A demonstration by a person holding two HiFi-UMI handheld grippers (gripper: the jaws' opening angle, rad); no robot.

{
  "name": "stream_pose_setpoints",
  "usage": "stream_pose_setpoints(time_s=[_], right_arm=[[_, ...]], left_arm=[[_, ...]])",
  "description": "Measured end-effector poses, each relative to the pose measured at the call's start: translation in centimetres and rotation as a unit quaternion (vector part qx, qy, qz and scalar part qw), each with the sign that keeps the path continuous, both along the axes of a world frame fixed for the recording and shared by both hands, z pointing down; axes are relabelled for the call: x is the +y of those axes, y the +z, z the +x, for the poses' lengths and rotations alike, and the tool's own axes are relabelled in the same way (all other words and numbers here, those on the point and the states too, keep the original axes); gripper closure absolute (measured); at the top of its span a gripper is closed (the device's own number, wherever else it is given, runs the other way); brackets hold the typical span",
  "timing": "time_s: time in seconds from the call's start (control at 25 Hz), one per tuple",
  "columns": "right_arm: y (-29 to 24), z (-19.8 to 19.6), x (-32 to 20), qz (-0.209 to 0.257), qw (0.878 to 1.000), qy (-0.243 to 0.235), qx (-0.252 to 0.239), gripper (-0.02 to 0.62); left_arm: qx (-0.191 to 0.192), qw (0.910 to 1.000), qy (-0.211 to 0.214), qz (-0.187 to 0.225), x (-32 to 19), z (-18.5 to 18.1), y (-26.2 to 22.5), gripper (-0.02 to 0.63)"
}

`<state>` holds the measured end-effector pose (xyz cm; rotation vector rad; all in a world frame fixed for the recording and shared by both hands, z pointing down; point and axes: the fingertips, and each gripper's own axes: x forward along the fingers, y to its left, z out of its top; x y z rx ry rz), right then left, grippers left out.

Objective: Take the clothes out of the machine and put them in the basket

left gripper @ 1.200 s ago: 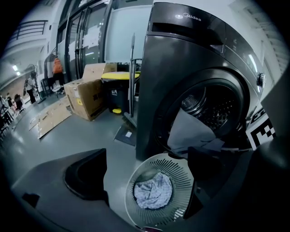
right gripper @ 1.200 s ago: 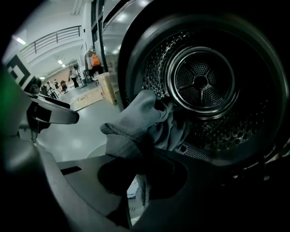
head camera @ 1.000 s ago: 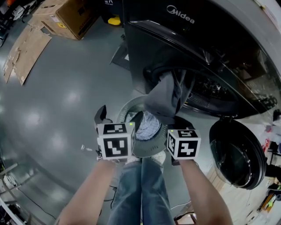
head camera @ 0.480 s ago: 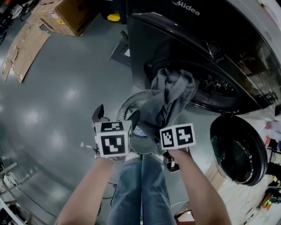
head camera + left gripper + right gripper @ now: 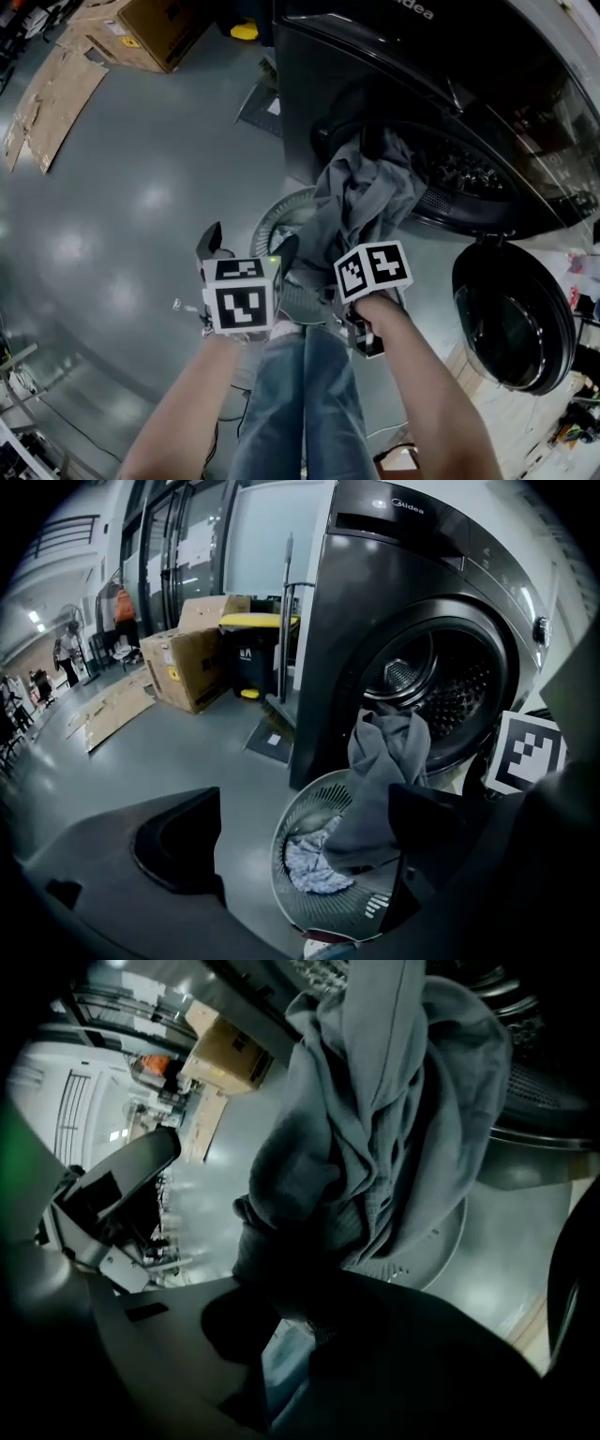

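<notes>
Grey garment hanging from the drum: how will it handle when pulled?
Likely floppy: the grey garment drapes in loose folds from the drum over the basket. It may drag on the drum's rim, since its top lies there. Looks thick, so possibly heavy for the right gripper pinching it.

I read: garment plain grey | machine glossy charcoal | basket pale grey, slotted | cloth mottled blue-white | floor grey | box brown
</notes>
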<state>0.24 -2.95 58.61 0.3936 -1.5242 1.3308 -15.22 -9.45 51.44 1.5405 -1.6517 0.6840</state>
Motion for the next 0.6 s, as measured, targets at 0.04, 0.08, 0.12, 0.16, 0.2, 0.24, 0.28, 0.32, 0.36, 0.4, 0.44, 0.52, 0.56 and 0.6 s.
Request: stream_pose_setpoints(time_s=[0.04, 0.08, 0.12, 0.16, 0.2, 0.24, 0.28, 0.32, 0.36, 0.4, 0.44, 0.52, 0.56, 0.6], right_arm=[[0.3, 0.1, -0.4, 0.013, 1.000, 0.018, 0.001, 0.538], [0.5, 0.0, -0.6, 0.020, 0.999, 0.033, -0.003, 0.528], [0.5, -0.4, -0.6, 0.018, 0.999, 0.046, -0.017, 0.464], [0.5, -0.9, -0.4, 0.008, 0.997, 0.059, -0.039, 0.298], [0.3, -1.5, -0.3, -0.003, 0.995, 0.073, -0.061, 0.165], [0.2, -1.8, -0.5, -0.006, 0.993, 0.088, -0.078, 0.156], [0.1, -1.7, -1.1, 0.004, 0.991, 0.102, -0.085, 0.155], [0.2, -1.3, -2.1, 0.025, 0.990, 0.114, -0.084, 0.155], [0.3, -0.7, -3.2, 0.050, 0.988, 0.124, -0.079, 0.153], [0.4, -0.2, -4.4, 0.076, 0.985, 0.133, -0.074, 0.148], [0.4, 0.4, -5.7, 0.100, 0.982, 0.141, -0.070, 0.147], [0.1, 1.5, -8.2, 0.143, 0.975, 0.157, -0.065, 0.147], [-0.2, 2.0, -9.4, 0.165, 0.971, 0.162, -0.062, 0.146], [-0.4, 2.5, -10.6, 0.189, 0.966, 0.165, -0.056, 0.147]], left_arm=[[0.000, 1.0000, 0.001, 0.000, 0.0, 0.1, 0.1, 0.043], [-0.001, 1.0000, 0.002, 0.000, 0.0, 0.1, 0.1, 0.043], [-0.001, 1.0000, 0.003, -0.001, 0.0, 0.1, 0.1, 0.043], [-0.001, 1.0000, 0.003, -0.001, 0.0, 0.2, 0.1, 0.043], [-0.001, 1.0000, 0.003, 0.000, -0.1, 0.2, 0.0, 0.043], [-0.001, 1.0000, 0.003, 0.000, -0.1, 0.3, 0.0, 0.043], [-0.002, 1.0000, 0.004, 0.000, -0.1, 0.4, 0.0, 0.043], [-0.002, 1.0000, 0.005, 0.000, -0.1, 0.5, 0.1, 0.043], [-0.003, 1.0000, 0.005, -0.001, -0.1, 0.5, 0.1, 0.043], [-0.003, 1.0000, 0.005, -0.001, -0.1, 0.6, 0.2, 0.043], [-0.004, 1.0000, 0.005, -0.002, -0.1, 0.6, 0.3, 0.043], [-0.004, 1.0000, 0.002, -0.003, -0.1, 0.7, 0.5, 0.043], [-0.004, 1.0000, 0.002, -0.003, -0.1, 0.8, 0.6, 0.043], [-0.003, 1.0000, 0.002, -0.003, -0.2, 0.9, 0.7, 0.043]])
